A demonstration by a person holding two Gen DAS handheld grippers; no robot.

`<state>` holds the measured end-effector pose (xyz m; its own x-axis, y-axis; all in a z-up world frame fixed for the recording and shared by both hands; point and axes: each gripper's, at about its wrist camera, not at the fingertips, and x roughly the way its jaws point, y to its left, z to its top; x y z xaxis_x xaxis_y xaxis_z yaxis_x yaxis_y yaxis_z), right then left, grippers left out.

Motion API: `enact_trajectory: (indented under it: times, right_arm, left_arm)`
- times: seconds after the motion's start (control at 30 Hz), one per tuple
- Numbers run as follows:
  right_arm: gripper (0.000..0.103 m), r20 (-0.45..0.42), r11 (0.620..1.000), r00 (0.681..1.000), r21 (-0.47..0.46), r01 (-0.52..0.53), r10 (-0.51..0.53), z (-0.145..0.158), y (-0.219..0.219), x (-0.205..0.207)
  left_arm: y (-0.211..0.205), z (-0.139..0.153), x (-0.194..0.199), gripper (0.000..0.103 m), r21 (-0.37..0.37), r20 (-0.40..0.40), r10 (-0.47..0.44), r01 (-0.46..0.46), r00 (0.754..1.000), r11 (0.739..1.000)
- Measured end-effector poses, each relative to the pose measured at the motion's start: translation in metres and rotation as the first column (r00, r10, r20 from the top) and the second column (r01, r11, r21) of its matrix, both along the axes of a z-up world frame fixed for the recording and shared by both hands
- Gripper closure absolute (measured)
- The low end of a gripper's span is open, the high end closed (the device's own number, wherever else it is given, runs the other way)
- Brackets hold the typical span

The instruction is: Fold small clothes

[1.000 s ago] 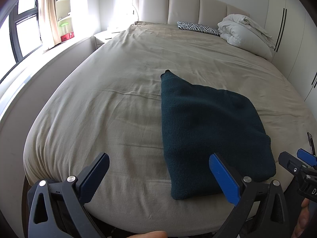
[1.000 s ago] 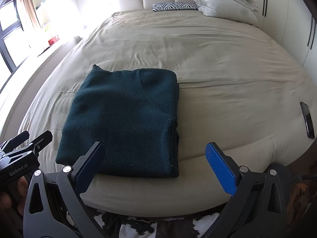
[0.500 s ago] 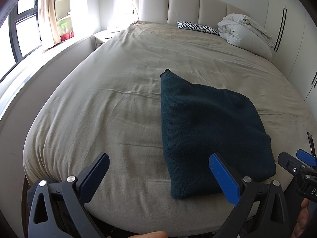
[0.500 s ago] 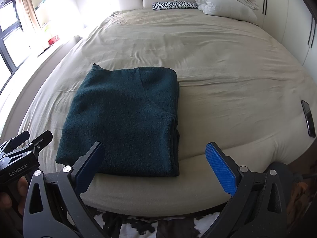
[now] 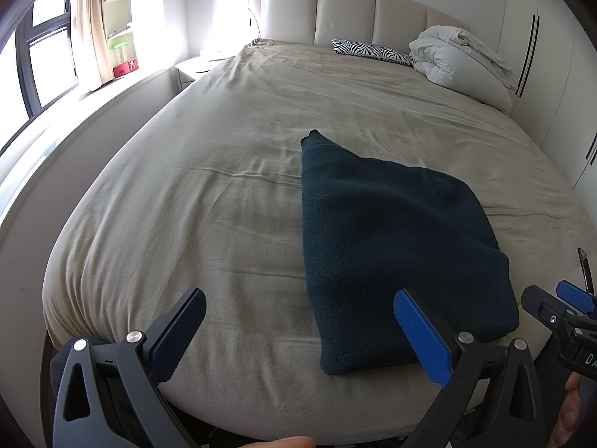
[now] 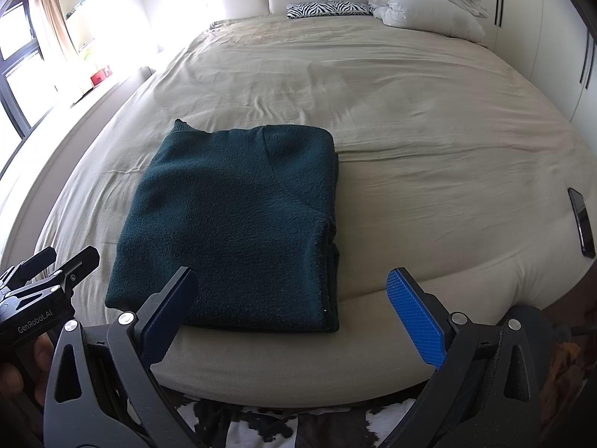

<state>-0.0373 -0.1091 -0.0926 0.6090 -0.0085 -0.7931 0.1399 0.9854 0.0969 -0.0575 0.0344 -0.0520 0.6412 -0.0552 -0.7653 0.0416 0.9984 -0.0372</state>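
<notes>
Sweater (image 6: pixel 238 224), dark green fleece, folded rectangle, wrinkled beige bedsheet (image 6: pixel 410 112)

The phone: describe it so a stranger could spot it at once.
Start at the big beige bed and follow its near edge to the right. The phone, a slim black slab, lies there alone, well right of the folded dark green sweater; it is the only hard, glossy thing there.

Home bedroom; large bed (image 5: pixel 231 171) with beige sheet, padded headboard (image 5: pixel 347 11); zebra-print pillow (image 5: pixel 373 50), bundled white duvet (image 5: pixel 459 63); curtained window (image 5: pixel 48 63); wardrobe doors (image 5: pixel 541 56) at right.
</notes>
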Motion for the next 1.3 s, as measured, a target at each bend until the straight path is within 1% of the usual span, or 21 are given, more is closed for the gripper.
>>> enact_trajectory:
  times: [0.67, 1.3]
  right_arm:
    - [0.0, -0.001, 1.0, 1.0, 0.002, -0.002, 0.002, -0.0002, -0.0008, 0.0006]
    - [0.0, -0.003, 1.0, 1.0, 0.004, -0.001, 0.001, -0.0012, -0.0011, 0.0001]
  left_arm:
    - [0.0005, 0.0003, 0.0007, 0.0, 0.0, -0.001, 0.001, -0.001, 1.0, 1.0]
    - [-0.0004, -0.0053, -0.0005, 0.0, -0.002, -0.005, -0.002, 0.002, 1.0, 1.0]
